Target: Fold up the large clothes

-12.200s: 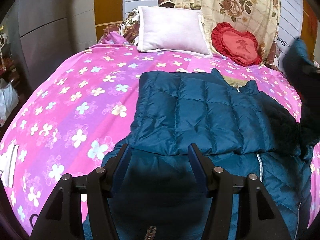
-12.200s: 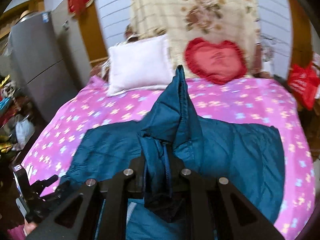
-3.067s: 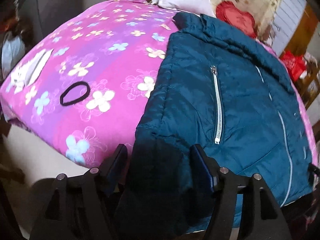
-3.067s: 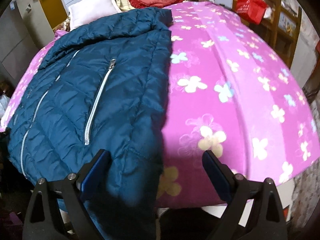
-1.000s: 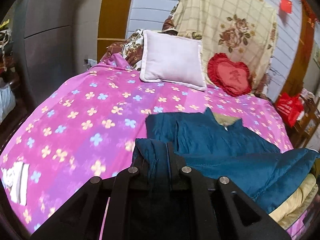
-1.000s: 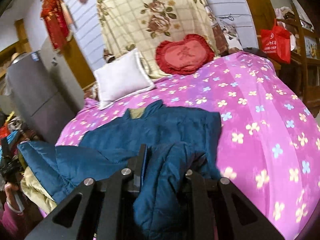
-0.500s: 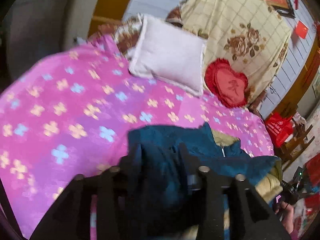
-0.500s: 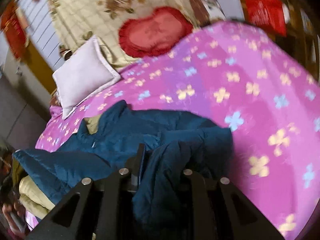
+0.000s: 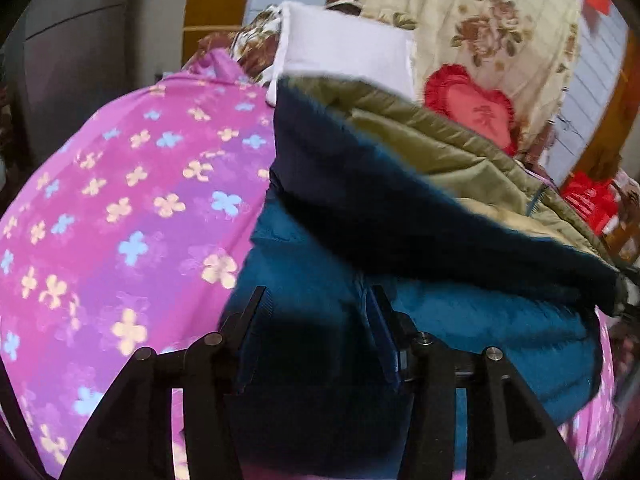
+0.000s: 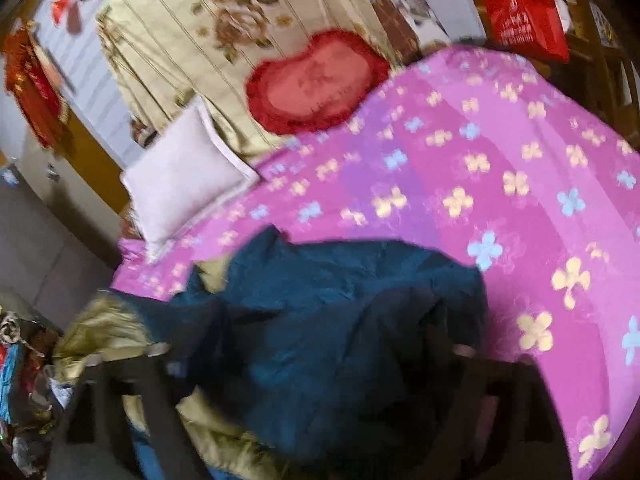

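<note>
A dark teal quilted jacket (image 9: 460, 320) with olive lining lies bunched on the pink flowered bed (image 9: 120, 220). One flap crosses the left wrist view with its lining turned up. My left gripper (image 9: 316, 296) hangs low over the jacket's near edge, jaws opening; teal cloth lies loose between the fingers and the pads do not press it. In the blurred right wrist view the jacket (image 10: 340, 300) sits in a heap with the right gripper (image 10: 310, 348) over it. Its jaws are opening wide, and cloth lies between the fingers unheld.
A white pillow (image 9: 344, 52) and a red heart cushion (image 9: 472, 108) lean against a cream floral blanket at the bed's head. A red bag (image 10: 524, 24) hangs off the bed's far right side. A grey cabinet (image 9: 72, 60) stands left. Pink sheet (image 10: 520, 160) spreads right of the jacket.
Both grippers were shut on folds of the jacket and now stand apart with the cloth let go. The left gripper sank toward the bed; the right view has rolled and moved sideways.
</note>
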`<state>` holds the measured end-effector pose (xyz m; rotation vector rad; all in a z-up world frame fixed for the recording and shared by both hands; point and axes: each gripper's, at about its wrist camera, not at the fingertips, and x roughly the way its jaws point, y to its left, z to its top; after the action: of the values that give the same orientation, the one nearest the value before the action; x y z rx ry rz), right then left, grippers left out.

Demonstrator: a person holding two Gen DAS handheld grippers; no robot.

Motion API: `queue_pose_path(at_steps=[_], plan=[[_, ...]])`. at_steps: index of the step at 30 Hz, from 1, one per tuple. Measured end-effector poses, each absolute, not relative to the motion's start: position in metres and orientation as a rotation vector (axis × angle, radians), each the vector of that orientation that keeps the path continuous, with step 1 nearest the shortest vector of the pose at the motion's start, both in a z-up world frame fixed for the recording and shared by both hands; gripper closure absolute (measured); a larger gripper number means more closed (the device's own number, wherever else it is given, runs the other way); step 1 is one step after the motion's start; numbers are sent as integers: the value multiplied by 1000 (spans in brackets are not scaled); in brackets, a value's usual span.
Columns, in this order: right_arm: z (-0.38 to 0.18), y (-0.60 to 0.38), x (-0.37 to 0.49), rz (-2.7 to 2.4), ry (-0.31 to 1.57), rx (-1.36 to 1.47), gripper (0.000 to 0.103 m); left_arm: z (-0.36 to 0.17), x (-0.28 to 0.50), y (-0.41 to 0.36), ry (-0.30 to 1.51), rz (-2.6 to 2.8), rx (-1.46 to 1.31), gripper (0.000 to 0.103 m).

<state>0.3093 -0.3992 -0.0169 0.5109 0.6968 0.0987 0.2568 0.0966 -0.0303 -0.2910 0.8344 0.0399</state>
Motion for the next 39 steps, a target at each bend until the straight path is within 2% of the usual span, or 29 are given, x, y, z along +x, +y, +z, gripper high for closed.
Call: queue_pose_path(at_steps=[4,7,12,19,26,29,33,39], plan=[[30,-403,275,127,587,448,9,-43,263,101,819,83,-344,73],[43,-379,251,235,569,316,9,-45,264,101,817,99,-308,73],[11,-315,265,258,686,61,9,-48,267,104,806,121,-318,73],[-36,-297,358,95,784,74,10,-56,273,99,806,130,-255,72],[-77,-283,399,7,855,32,8,-57,276,99,809,146,-235,70],[-69,-280,399,-19,871,39,10,-56,276,101,820,148,-247,70],[-34,-256,368,104,758,99,10,-56,272,102,824,153,-260,70],[-22,-155,367,344,761,-23,10,-53,269,105,817,172,-252,70]])
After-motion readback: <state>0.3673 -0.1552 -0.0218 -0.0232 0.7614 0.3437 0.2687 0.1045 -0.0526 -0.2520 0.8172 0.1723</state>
